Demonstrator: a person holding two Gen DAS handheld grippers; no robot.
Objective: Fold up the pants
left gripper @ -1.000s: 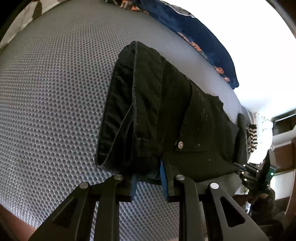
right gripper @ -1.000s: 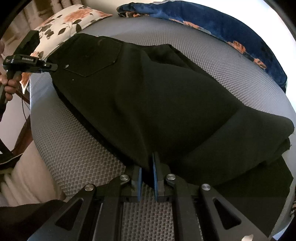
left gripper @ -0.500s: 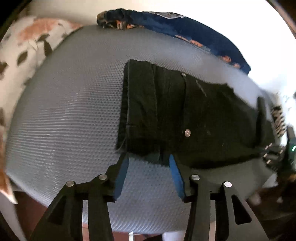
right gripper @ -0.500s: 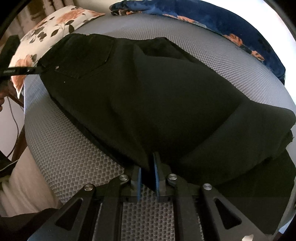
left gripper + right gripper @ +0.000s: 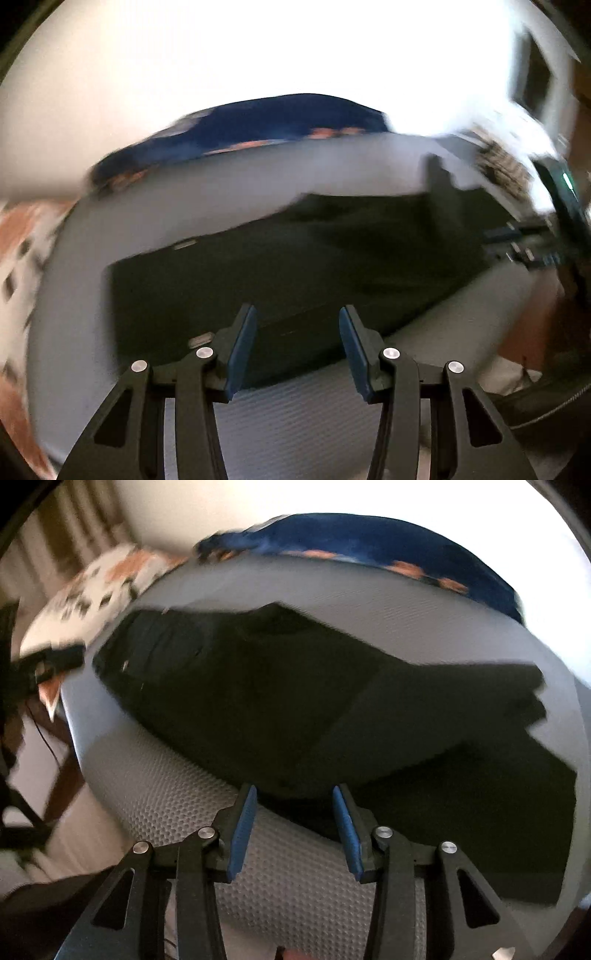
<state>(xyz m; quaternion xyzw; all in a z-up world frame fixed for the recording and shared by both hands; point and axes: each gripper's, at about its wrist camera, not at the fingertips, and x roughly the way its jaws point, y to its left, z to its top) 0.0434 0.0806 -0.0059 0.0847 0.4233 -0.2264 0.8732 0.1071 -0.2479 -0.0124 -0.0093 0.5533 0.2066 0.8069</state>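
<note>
The black pants (image 5: 280,273) lie folded lengthwise on the grey mesh mattress (image 5: 295,417). In the right wrist view the pants (image 5: 295,701) stretch across the bed, with the leg end doubled over at the right. My left gripper (image 5: 297,332) is open and empty, its blue pads either side of the near edge of the pants at the waist end. My right gripper (image 5: 291,808) is open and empty just in front of the near edge of the pants. The right gripper also shows in the left wrist view (image 5: 532,247), and the left gripper shows in the right wrist view (image 5: 55,661). Both views are blurred.
A dark blue floral blanket (image 5: 369,542) lies along the far side of the mattress (image 5: 155,794). A white floral pillow (image 5: 99,587) sits at the left end. The mattress edge drops off at the near left, with a wooden frame (image 5: 62,775) below.
Both grippers have opened and let go of the pants. Both have pulled back and tilted up, so more of the room shows. The pants now lie flat on the mattress.
</note>
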